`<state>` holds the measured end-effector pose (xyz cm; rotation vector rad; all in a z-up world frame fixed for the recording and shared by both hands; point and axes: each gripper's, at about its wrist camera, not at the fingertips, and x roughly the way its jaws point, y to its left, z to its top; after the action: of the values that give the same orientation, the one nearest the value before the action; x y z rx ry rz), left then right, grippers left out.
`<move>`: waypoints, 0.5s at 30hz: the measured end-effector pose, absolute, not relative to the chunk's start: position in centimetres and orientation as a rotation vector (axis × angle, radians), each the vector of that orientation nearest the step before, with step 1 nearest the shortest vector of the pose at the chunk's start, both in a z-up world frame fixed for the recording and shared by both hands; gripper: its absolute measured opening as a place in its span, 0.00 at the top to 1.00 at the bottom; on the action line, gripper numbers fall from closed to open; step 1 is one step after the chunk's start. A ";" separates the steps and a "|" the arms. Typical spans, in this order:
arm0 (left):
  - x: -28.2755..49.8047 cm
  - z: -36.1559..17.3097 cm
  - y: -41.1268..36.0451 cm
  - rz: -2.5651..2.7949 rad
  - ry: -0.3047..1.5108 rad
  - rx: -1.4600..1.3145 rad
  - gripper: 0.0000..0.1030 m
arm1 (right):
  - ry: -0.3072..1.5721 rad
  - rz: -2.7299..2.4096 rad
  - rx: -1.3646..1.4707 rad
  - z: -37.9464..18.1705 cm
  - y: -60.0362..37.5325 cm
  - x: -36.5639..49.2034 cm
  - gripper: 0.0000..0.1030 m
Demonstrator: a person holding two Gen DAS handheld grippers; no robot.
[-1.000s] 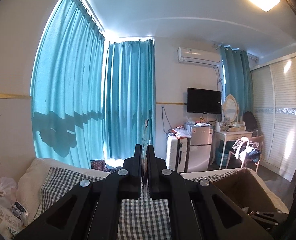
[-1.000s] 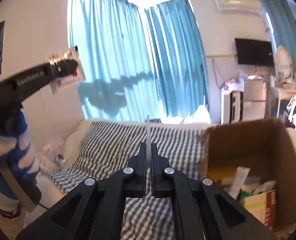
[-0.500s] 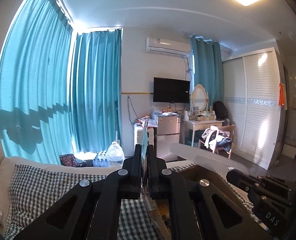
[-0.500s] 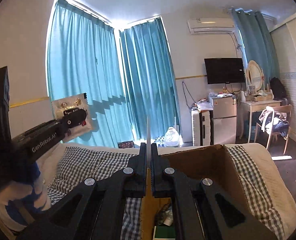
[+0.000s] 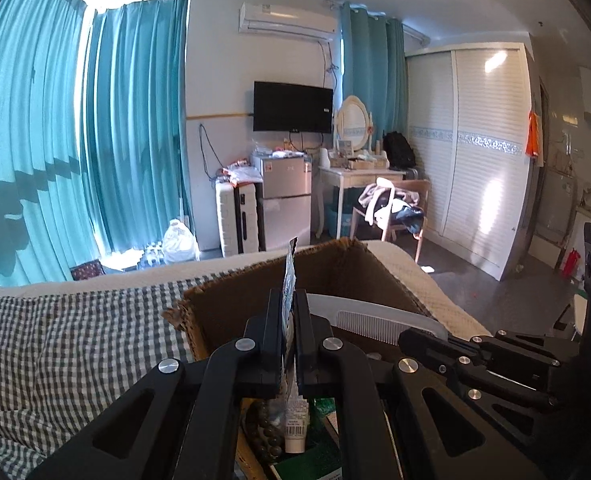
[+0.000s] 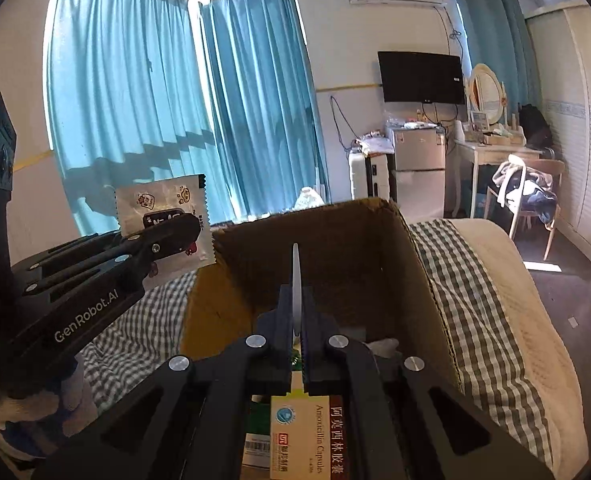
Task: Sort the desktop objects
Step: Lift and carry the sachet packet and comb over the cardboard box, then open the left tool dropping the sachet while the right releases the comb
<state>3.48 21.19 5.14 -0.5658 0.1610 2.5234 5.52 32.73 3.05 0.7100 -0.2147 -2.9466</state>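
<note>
Black left tongs (image 5: 289, 320) pinch a silvery sachet (image 6: 163, 210) printed with small cartoon figures; black right tongs (image 6: 295, 312) pinch a white comb (image 5: 375, 314). The cardboard box (image 6: 335, 248) is brown, the bedcover (image 5: 75, 344) grey-and-white checked, the curtains (image 6: 155, 100) teal, and the medicine carton (image 6: 315, 436) cream with a dark red band

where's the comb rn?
The white comb is clamped in the right gripper, over the open cardboard box. The left wrist view shows it flat on the right; the right wrist view shows it edge-on, centre.
</note>
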 end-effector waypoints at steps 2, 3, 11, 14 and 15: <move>3.0 3.6 22.2 2.504 0.194 -0.616 0.97 | -0.211 -2.946 0.766 1.5 33.0 4.8 0.98; 2.7 2.8 22.6 2.489 0.206 -0.649 0.97 | -0.210 -2.948 0.788 0.9 33.2 4.5 0.98; 0.1 -2.6 23.5 2.444 0.260 -0.930 0.83 | -0.146 -2.979 0.928 -1.4 33.0 3.2 0.69; 0.4 -2.4 22.4 2.497 0.199 -0.928 0.37 | -0.118 -3.029 0.908 -0.8 33.0 3.7 0.61; 0.3 -2.1 21.9 2.522 0.168 -0.920 0.29 | -0.112 -3.041 0.898 -0.6 33.1 3.9 0.61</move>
<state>0.34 21.86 -2.14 -0.9198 0.1679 2.5222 3.90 33.08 -0.55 0.8981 -0.1123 -3.0410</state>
